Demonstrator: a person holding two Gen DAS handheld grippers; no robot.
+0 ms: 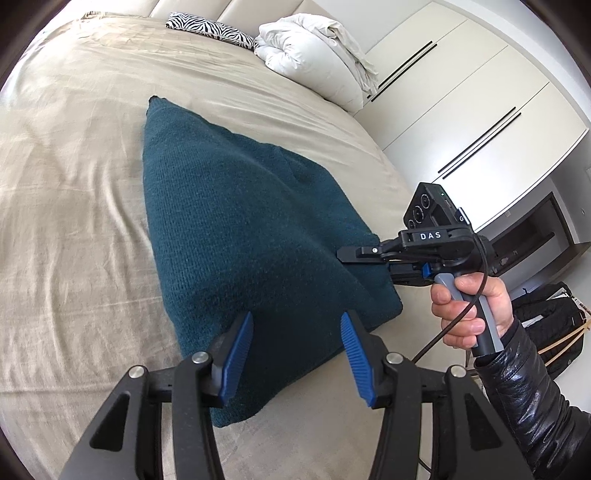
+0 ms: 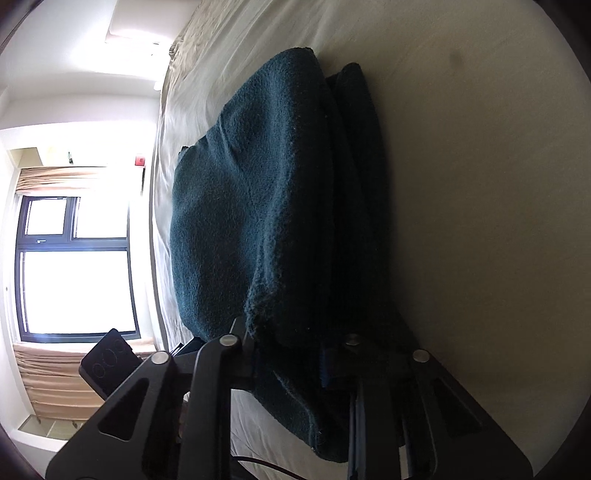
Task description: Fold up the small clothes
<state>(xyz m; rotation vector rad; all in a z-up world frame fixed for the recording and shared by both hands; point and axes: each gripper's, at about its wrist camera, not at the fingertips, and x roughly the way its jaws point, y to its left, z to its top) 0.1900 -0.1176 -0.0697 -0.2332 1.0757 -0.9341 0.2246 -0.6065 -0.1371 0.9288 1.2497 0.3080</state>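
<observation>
A dark teal knitted garment (image 1: 236, 221) lies folded on the beige bed (image 1: 74, 184). My left gripper (image 1: 297, 325) is open, its blue pads (image 1: 236, 354) above the garment's near edge, not touching it. My right gripper (image 1: 351, 256) is turned on its side and shut on the garment's right edge, lifting the top layer a little. In the right wrist view the teal garment (image 2: 258, 203) fills the centre and its edge sits between my right gripper's jaws (image 2: 291, 339), hiding the pads.
A white duvet (image 1: 314, 55) and a zebra-print pillow (image 1: 210, 27) lie at the head of the bed. White wardrobes (image 1: 461, 110) stand to the right, with a black bag (image 1: 546, 321) on the floor. A window (image 2: 77, 266) is beyond the bed.
</observation>
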